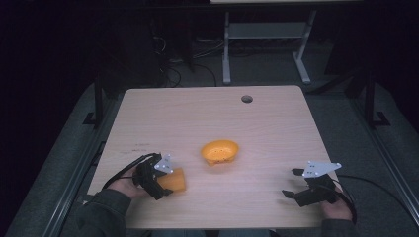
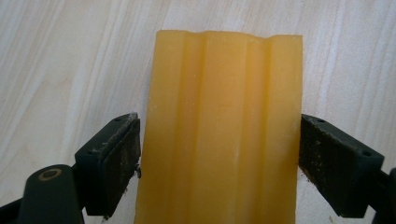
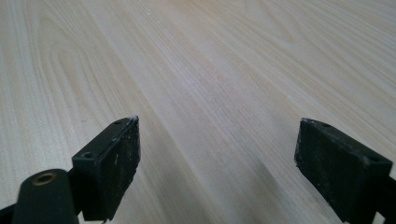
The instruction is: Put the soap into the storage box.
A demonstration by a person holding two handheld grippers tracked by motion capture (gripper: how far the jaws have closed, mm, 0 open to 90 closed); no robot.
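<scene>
An orange ribbed object (image 1: 174, 179), cup-like and lying on its side, rests on the wooden table (image 1: 207, 118) near the front left. My left gripper (image 1: 160, 190) is around it. In the left gripper view the object (image 2: 219, 135) fills the gap between the two jaws, which stand wide apart and right against its sides; the fingers (image 2: 116, 158) do not visibly squeeze it. An orange bowl (image 1: 220, 151) sits alone in the middle of the table. My right gripper (image 1: 291, 183) is at the front right, open over bare wood, with nothing between its fingers (image 3: 116, 158).
The table has a round cable hole (image 1: 246, 98) near its far edge. Cables trail from both grippers off the front corners. Beyond the table, a white desk frame (image 1: 267, 44) stands on the dark floor.
</scene>
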